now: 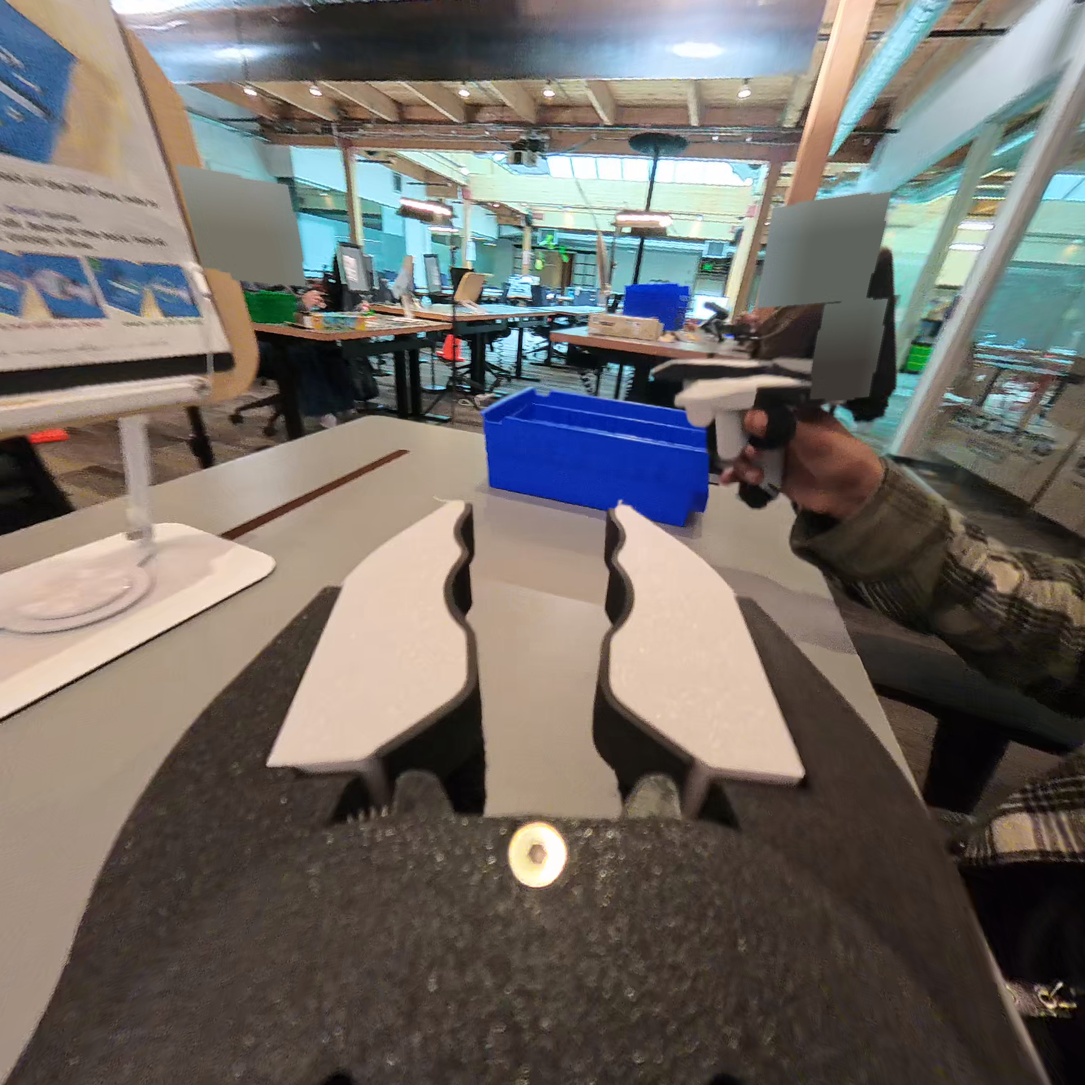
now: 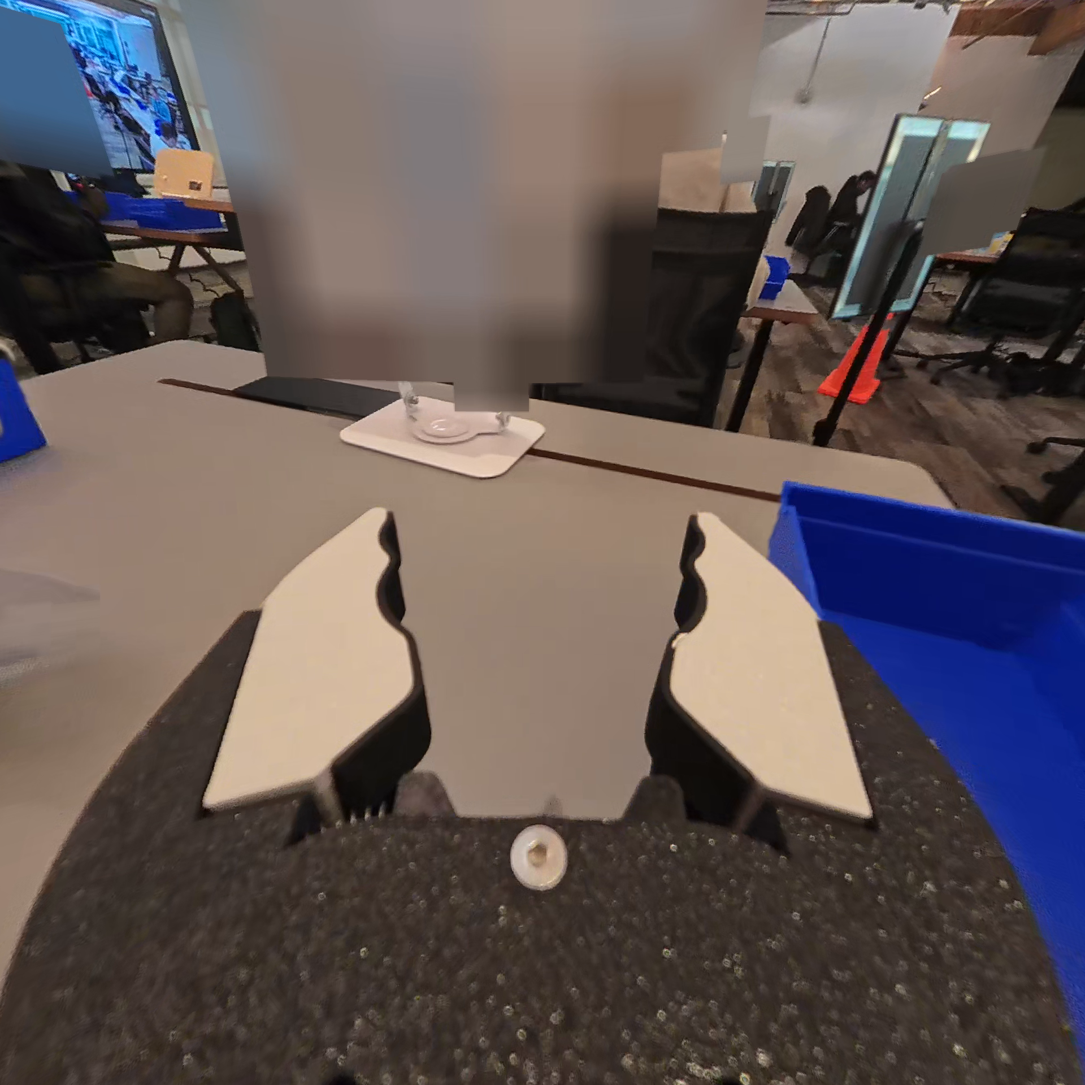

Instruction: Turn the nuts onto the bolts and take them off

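no nuts or bolts show in either view; they may lie inside the blue bin (image 1: 593, 464), whose floor is hidden from both cameras, but that is a guess. the bin stands on the grey counter (image 1: 352, 469), ahead of the left gripper (image 1: 537, 522) and just beside the right gripper (image 2: 540, 522), on its right.

both grippers are empty with their fingers spread apart, the right one wider than the left. each hovers over bare counter. in the left wrist view a hand (image 1: 822, 464) in a plaid sleeve (image 1: 951, 587) holds the right gripper's handle near the far right end of the bin, level with its rim.

farther out, a white stand base (image 2: 446, 437) carries a clear post and a tilted instruction sheet (image 1: 88, 235), and a dark seam (image 1: 317, 493) runs across the counter. another blue bin (image 2: 14, 411) sits at the left edge of the right wrist view.

what could go wrong: reaching into the bin blind, a gripper could knock its wall and slide it, since nothing seems to pin it down. small nuts would be easy to pinch off-centre and drop or roll off the counter. the left gripper's narrower opening may clip a bolt head rather than straddle it. the stand is close enough that a wide swing could tip it.
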`<state>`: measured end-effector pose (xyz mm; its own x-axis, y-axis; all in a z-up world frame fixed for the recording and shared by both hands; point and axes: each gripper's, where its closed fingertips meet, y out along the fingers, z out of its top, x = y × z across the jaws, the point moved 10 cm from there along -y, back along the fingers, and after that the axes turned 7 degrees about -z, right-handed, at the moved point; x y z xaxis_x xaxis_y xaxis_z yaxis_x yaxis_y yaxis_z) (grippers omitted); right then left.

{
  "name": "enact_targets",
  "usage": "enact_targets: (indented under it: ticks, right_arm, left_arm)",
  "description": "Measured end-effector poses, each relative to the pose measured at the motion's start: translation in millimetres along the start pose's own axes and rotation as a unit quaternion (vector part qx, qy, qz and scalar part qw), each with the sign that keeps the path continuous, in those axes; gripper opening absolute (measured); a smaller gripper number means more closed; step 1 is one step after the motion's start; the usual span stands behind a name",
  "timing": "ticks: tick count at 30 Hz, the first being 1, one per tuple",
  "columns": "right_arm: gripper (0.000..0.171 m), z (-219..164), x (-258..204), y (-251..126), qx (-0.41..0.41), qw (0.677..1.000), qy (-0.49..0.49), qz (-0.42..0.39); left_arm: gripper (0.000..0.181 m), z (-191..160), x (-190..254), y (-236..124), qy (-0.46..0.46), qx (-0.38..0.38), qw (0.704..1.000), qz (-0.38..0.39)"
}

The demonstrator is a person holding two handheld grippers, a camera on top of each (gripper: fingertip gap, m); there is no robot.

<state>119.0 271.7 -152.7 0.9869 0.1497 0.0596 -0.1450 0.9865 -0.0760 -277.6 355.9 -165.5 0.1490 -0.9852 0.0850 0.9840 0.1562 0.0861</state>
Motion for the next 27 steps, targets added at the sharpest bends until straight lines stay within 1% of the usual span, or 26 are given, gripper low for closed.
enact_targets:
  ticks: [3, 6, 8, 11, 13, 15, 18, 20, 24, 27]
  right_arm:
    - [0.092, -17.3, -7.2, 2.7, -0.002, 1.000, 0.011, 0.009]
    - [0.092, -31.3, -6.5, 0.8, 0.017, 1.000, 0.014, -0.001]
    - [0.091, -39.4, -6.4, 1.0, 0.030, 0.999, 0.016, 0.002]
    - [0.091, -46.0, -8.0, 2.7, 0.023, 1.000, 0.010, 0.011]
    - [0.090, -49.8, -10.7, 3.7, 0.027, 0.999, 0.011, 0.016]
    - [0.090, -53.8, -14.4, 5.3, 0.026, 0.999, 0.006, 0.020]
    - [0.089, -59.9, -20.9, 9.4, 0.023, 0.999, -0.003, 0.027]
    - [0.088, -63.9, -23.9, 11.8, 0.024, 0.999, -0.008, 0.030]
    - [0.087, -69.5, -24.9, 16.3, 0.020, 0.999, -0.007, 0.033]
    - [0.086, -71.2, -25.4, 17.7, 0.020, 0.999, -0.007, 0.030]
  left_arm:
    - [0.045, 17.9, 10.5, -19.9, 0.013, -0.004, 0.999, 0.040]
    - [0.052, 35.6, 21.1, -46.8, 0.012, -0.020, 0.996, 0.080]
    - [0.056, 50.3, 27.4, -70.4, 0.013, -0.034, 0.993, 0.113]
    - [0.059, 79.0, 37.0, -116.3, 0.025, -0.054, 0.982, 0.178]
    - [0.060, 99.2, 43.0, -153.4, 0.039, -0.066, 0.968, 0.237]
    - [0.060, 115.4, 47.1, -194.2, 0.044, -0.087, 0.948, 0.304]
    - [0.060, 128.9, 51.3, -254.6, 0.030, -0.127, 0.911, 0.392]
    - [0.059, 132.2, 53.9, -287.5, 0.016, -0.151, 0.888, 0.435]
    - [0.057, 129.5, 48.8, -327.7, -0.009, -0.193, 0.855, 0.482]
    - [0.056, 119.3, 31.4, -341.4, -0.050, -0.230, 0.841, 0.487]
